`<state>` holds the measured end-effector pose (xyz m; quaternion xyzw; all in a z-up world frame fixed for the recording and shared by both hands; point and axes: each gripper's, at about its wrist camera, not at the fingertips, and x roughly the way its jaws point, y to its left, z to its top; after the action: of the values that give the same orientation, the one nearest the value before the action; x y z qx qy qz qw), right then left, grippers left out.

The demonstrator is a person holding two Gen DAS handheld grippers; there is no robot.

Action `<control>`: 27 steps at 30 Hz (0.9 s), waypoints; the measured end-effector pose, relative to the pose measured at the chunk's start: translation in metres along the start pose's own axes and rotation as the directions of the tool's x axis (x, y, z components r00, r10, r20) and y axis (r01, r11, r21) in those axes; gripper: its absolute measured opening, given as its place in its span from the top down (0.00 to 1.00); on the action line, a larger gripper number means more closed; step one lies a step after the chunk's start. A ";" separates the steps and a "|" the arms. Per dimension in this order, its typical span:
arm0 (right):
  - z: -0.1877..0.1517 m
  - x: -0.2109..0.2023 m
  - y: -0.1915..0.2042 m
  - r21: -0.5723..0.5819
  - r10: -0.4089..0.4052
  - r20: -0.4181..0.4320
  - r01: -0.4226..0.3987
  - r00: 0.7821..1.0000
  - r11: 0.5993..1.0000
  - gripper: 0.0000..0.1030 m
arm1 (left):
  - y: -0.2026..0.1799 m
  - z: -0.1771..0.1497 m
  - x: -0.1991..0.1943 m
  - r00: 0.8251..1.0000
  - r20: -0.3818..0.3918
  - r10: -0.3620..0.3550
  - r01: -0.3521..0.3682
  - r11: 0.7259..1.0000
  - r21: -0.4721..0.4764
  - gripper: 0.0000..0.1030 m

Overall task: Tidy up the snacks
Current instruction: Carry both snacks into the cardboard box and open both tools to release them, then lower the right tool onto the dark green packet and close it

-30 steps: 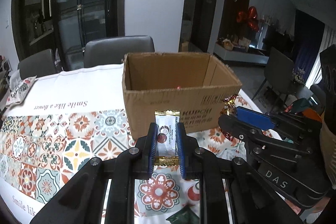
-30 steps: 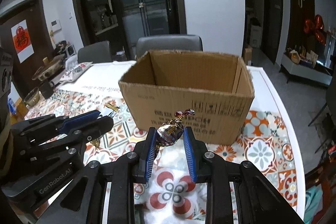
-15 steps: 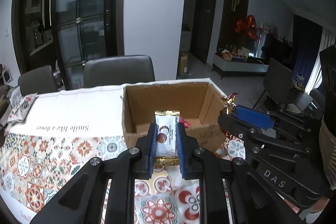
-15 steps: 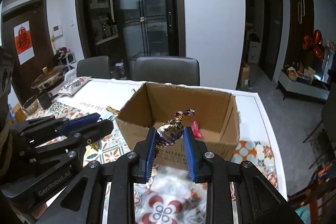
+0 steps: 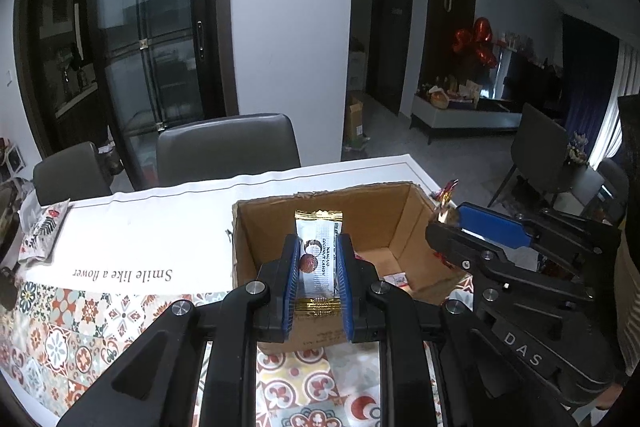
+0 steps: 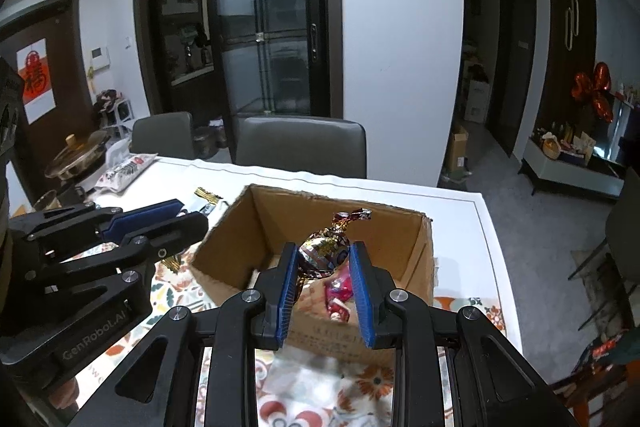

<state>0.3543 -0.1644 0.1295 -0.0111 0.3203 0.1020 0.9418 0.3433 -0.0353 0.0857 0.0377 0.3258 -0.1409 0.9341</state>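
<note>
Overhead, patterned tablecloth (image 5: 60,339) beneath cardboard box (image 5: 404,219).

Right gripper (image 6: 323,269) clamps a foil-wrapped candy (image 6: 323,251) between blue pads (image 6: 289,283), held above the open cardboard box (image 6: 416,259). Pink wrapped items (image 6: 338,293), possibly sweets, lie inside the box. The left gripper (image 6: 168,223) reaches in beside the box's left wall, over the patterned tablecloth (image 6: 376,383).
</note>
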 end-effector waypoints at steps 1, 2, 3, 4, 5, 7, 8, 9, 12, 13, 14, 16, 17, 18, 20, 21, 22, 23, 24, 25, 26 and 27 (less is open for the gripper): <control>0.002 0.003 -0.002 -0.002 -0.006 -0.006 0.006 1.000 1.000 0.73 | 0.000 0.002 0.005 1.000 -0.008 0.004 -0.004 1.000 -0.001 0.82; 0.003 0.006 -0.003 -0.004 -0.010 -0.008 0.010 1.000 1.000 0.73 | -0.001 0.003 0.009 1.000 -0.015 0.004 -0.004 1.000 -0.003 0.82; 0.005 0.008 -0.004 -0.010 -0.015 -0.013 0.015 1.000 1.000 0.73 | -0.001 0.004 0.013 1.000 -0.022 0.001 -0.001 1.000 -0.005 0.82; 0.007 0.012 -0.005 -0.014 -0.019 -0.019 0.018 1.000 1.000 0.73 | -0.001 0.006 0.018 0.999 -0.032 -0.001 0.001 1.000 -0.005 0.82; 0.008 0.014 -0.007 -0.017 -0.020 -0.024 0.019 1.000 1.000 0.73 | -0.002 0.007 0.022 0.999 -0.038 0.003 -0.003 1.000 -0.006 0.82; 0.010 0.020 -0.010 -0.018 -0.020 -0.034 0.019 0.999 1.000 0.73 | -0.005 0.011 0.032 0.999 -0.051 0.009 -0.009 1.000 0.001 0.81; 0.012 0.023 -0.012 -0.018 -0.019 -0.039 0.018 0.999 1.000 0.73 | -0.003 0.013 0.035 0.998 -0.059 0.011 -0.011 1.000 0.004 0.81; 0.013 0.026 -0.014 -0.014 -0.017 -0.045 0.017 0.999 1.000 0.73 | -0.004 0.015 0.040 0.997 -0.070 0.015 -0.015 1.000 0.004 0.81; 0.012 0.030 -0.022 0.018 -0.005 -0.059 0.006 0.998 1.000 0.73 | -0.006 0.015 0.047 0.994 -0.094 0.057 -0.055 0.998 0.014 0.57; 0.011 0.030 -0.023 0.023 -0.007 -0.065 0.009 0.998 1.000 0.72 | -0.007 0.014 0.046 0.994 -0.089 0.070 -0.069 0.997 0.017 0.51; 0.009 0.030 -0.022 0.020 -0.016 -0.067 0.017 0.998 1.000 0.70 | -0.008 0.013 0.043 0.994 -0.079 0.081 -0.079 0.997 0.022 0.51; 0.005 0.028 -0.022 0.015 -0.027 -0.066 0.029 0.997 0.999 0.63 | -0.009 0.008 0.037 0.993 -0.066 0.101 -0.100 0.995 0.029 0.50; 0.003 0.026 -0.021 0.011 -0.029 -0.063 0.030 0.998 0.999 0.63 | -0.009 0.005 0.033 0.993 -0.059 0.103 -0.102 0.994 0.028 0.50; -0.001 0.023 -0.021 0.009 -0.033 -0.063 0.033 0.997 0.999 0.63 | -0.010 0.003 0.028 0.994 -0.052 0.100 -0.099 0.995 0.025 0.49; -0.007 0.015 -0.020 0.013 -0.021 -0.053 0.022 0.998 1.000 0.59 | -0.012 -0.003 0.018 0.993 -0.038 0.115 -0.114 0.993 0.014 0.46; -0.010 0.011 -0.019 0.016 -0.017 -0.045 0.018 0.999 1.000 0.57 | -0.013 -0.007 0.012 0.991 -0.033 0.133 -0.133 0.991 0.011 0.46; -0.013 0.007 -0.019 0.020 -0.021 -0.038 0.021 0.999 1.000 0.51 | -0.013 -0.011 0.006 0.989 -0.025 0.143 -0.143 0.990 0.008 0.46; -0.017 0.000 -0.019 0.026 -0.024 -0.025 0.025 0.999 0.999 0.50 | -0.013 -0.012 0.002 0.990 -0.018 0.143 -0.143 0.990 0.004 0.46; -0.021 -0.004 -0.018 0.025 -0.022 -0.016 0.022 1.000 0.999 0.50 | -0.013 -0.016 -0.003 0.989 -0.011 0.145 -0.145 0.989 -0.003 0.45; -0.024 -0.009 -0.017 0.023 -0.020 -0.011 0.021 1.000 1.000 0.50 | -0.013 -0.020 -0.009 0.989 -0.007 0.150 -0.150 0.989 -0.011 0.43; -0.028 -0.014 -0.016 0.026 -0.019 -0.007 0.019 1.000 0.999 0.50 | -0.013 -0.025 -0.014 0.988 -0.005 0.152 -0.152 0.988 -0.020 0.43; -0.032 -0.017 -0.016 0.028 -0.017 -0.005 0.017 1.000 0.999 0.50 | -0.014 -0.029 -0.019 0.989 -0.002 0.149 -0.149 0.988 -0.027 0.43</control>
<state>0.3251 -0.1860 0.1141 -0.0007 0.3240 0.0896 0.9418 0.3078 -0.0393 0.0755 0.0491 0.3237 -0.0661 0.9426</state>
